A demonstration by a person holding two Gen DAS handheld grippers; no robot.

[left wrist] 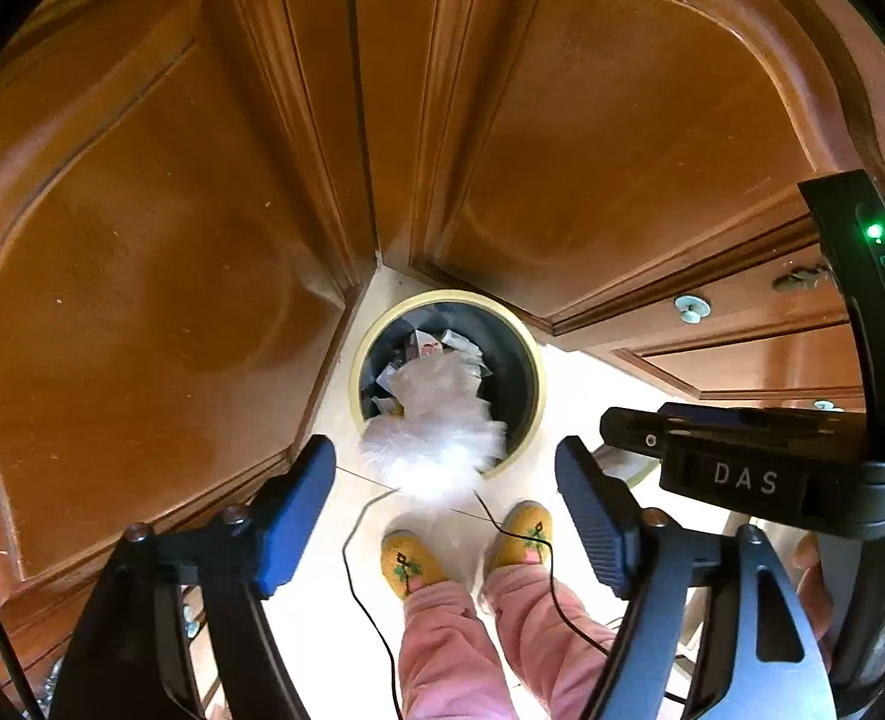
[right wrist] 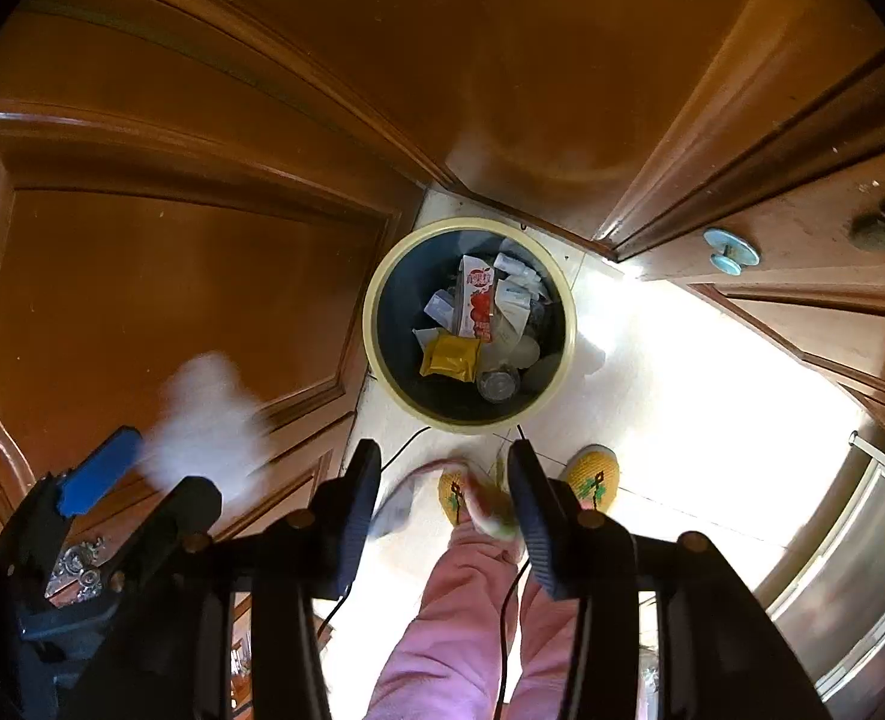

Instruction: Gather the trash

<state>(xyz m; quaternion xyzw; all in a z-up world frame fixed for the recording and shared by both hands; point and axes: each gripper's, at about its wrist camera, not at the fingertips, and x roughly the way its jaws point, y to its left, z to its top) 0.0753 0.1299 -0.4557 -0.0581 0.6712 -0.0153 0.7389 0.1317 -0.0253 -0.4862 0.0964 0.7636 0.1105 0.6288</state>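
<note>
A round bin (left wrist: 537,360) with a cream rim and dark liner stands on the pale floor in a corner of wooden cabinets. My left gripper (left wrist: 445,510) points straight down over it, open. A blurred white fluffy wad (left wrist: 436,450) hangs loose between and below its blue pads, over the bin's near rim. In the right wrist view the bin (right wrist: 376,324) holds a red-and-white carton (right wrist: 477,300), a yellow packet (right wrist: 449,357) and other scraps. My right gripper (right wrist: 445,510) is open, with a blurred pink, white and green scrap (right wrist: 478,504) loose between its fingers.
Brown wooden cabinet doors (left wrist: 160,252) close in behind and left of the bin. A person's feet in yellow slippers (left wrist: 409,561) and pink trousers stand just in front of it. Thin black cables (left wrist: 358,588) trail over the floor. A steel appliance (right wrist: 850,588) sits at the right.
</note>
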